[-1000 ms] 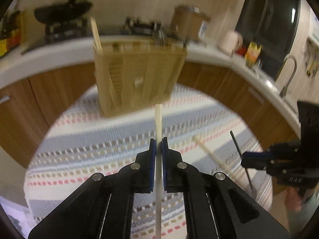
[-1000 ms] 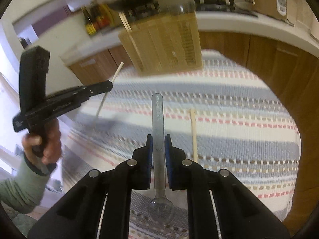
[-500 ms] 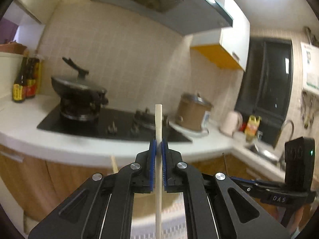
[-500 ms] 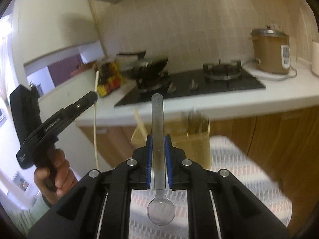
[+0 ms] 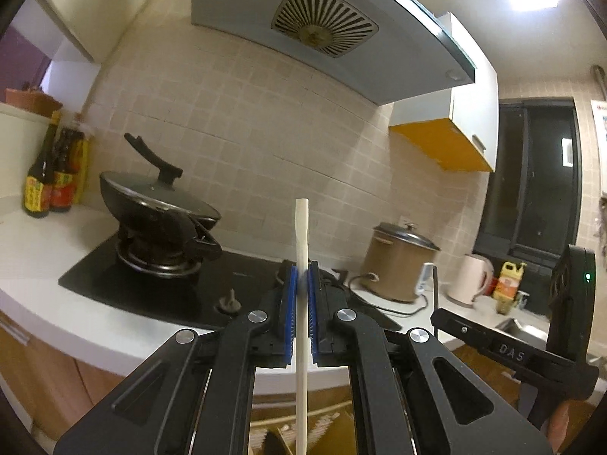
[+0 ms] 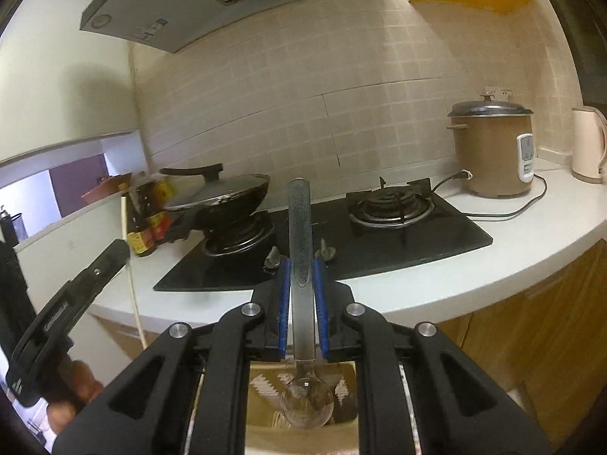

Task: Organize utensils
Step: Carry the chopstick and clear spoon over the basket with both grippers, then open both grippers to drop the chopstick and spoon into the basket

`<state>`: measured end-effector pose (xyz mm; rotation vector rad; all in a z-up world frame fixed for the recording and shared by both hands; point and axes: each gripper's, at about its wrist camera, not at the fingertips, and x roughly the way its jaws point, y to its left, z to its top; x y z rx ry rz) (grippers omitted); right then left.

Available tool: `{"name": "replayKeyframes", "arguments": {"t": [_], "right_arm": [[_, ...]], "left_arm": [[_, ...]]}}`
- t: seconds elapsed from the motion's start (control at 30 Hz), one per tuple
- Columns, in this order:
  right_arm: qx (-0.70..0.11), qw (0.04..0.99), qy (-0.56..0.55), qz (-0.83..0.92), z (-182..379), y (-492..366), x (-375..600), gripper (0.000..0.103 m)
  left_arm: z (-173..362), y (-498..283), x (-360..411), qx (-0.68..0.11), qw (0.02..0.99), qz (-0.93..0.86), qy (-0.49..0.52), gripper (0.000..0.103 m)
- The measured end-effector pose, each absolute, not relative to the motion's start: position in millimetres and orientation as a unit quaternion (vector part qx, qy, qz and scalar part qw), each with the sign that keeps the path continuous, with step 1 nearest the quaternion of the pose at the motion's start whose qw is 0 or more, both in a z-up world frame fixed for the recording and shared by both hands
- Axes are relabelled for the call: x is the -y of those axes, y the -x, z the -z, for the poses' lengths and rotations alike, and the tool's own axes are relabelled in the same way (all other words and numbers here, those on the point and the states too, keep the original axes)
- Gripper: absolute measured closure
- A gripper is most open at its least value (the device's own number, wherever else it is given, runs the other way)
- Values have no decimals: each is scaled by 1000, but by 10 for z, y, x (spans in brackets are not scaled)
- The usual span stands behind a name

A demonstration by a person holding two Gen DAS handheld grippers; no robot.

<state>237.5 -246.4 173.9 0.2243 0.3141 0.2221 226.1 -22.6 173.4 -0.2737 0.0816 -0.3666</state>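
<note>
My left gripper (image 5: 301,278) is shut on a pale wooden chopstick (image 5: 302,235), held upright with its lower end over the woven utensil basket (image 5: 280,432) seen between the fingers. My right gripper (image 6: 301,276) is shut on a metal spoon (image 6: 300,235), handle up, its bowl (image 6: 306,404) hanging over the same basket (image 6: 261,409). The left gripper with its chopstick (image 6: 131,276) shows at the left of the right wrist view. The right gripper's body (image 5: 508,352) shows at the right of the left wrist view.
Behind stands a white counter (image 6: 493,261) with a black gas hob (image 6: 379,235), a lidded wok (image 5: 155,197), sauce bottles (image 5: 49,185), a brown rice cooker (image 6: 493,151) and a kettle (image 5: 470,278). A range hood (image 5: 330,30) hangs above.
Both grippers have tilted up from facing the striped cloth and basket to facing the counter and wall. The basket now lies below the fingers. Both keep their utensils.
</note>
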Motion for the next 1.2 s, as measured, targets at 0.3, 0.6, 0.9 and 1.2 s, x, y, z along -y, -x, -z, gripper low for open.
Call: {"name": "replayKeyframes", "arguments": {"t": [0.3, 0.6, 0.9, 1.2], "right_arm": [[-145, 983, -75, -84, -1415, -2596, 2348, 93], [-158, 980, -69, -95, -1293, -2403, 2308, 91], [-189, 969, -100, -124, -1535, -1773, 2533, 73], [-346, 926, -95, -118, -1475, -1175, 2673, 51]], "left_arm": [[-1456, -2467, 225, -35, 979, 153, 129, 99], [-1358, -2404, 127, -56, 974, 176, 131, 93], [-1633, -1909, -105, -98, 962, 222, 126, 69], [-1598, -1313, -49, -250, 924, 283, 68, 54]]}}
